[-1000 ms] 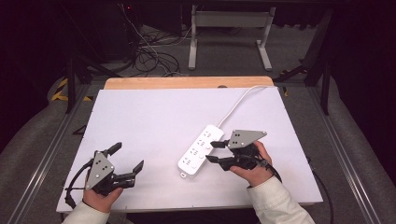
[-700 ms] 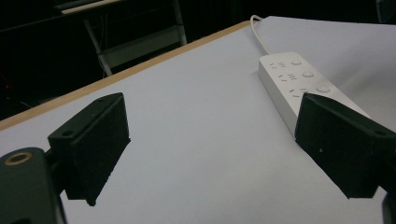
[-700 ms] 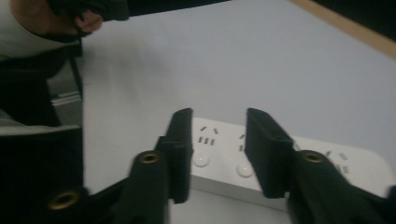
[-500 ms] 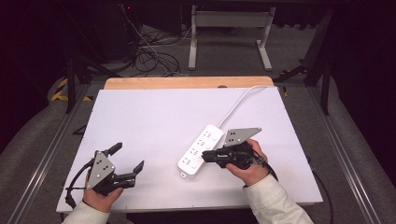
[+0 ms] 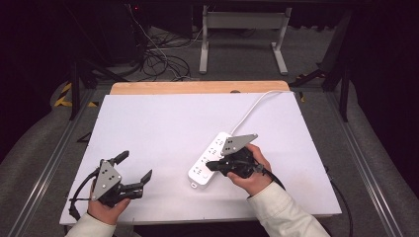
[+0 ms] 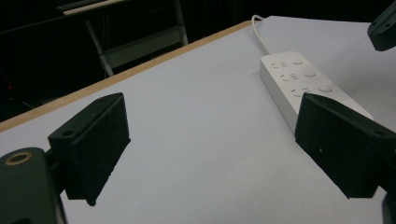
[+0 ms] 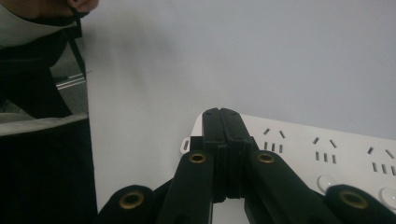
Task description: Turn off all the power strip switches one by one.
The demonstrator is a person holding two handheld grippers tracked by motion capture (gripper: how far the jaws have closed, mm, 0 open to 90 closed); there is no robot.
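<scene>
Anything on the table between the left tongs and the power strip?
Nothing: in the high view the stretch from the left tongs to the power strip is bare white table. The left gripper view shows the same bare surface between its open jaws.

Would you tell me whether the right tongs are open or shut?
Shut: the right tongs have jaws pressed together, empty, over the power strip.

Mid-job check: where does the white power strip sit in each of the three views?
High view: power strip lies right of centre, under the right gripper.
Left gripper view: upper right, beyond the open jaws.
Right gripper view: lower right, under the closed jaws.
Shared landmark: the strip's row of round buttons.
</scene>
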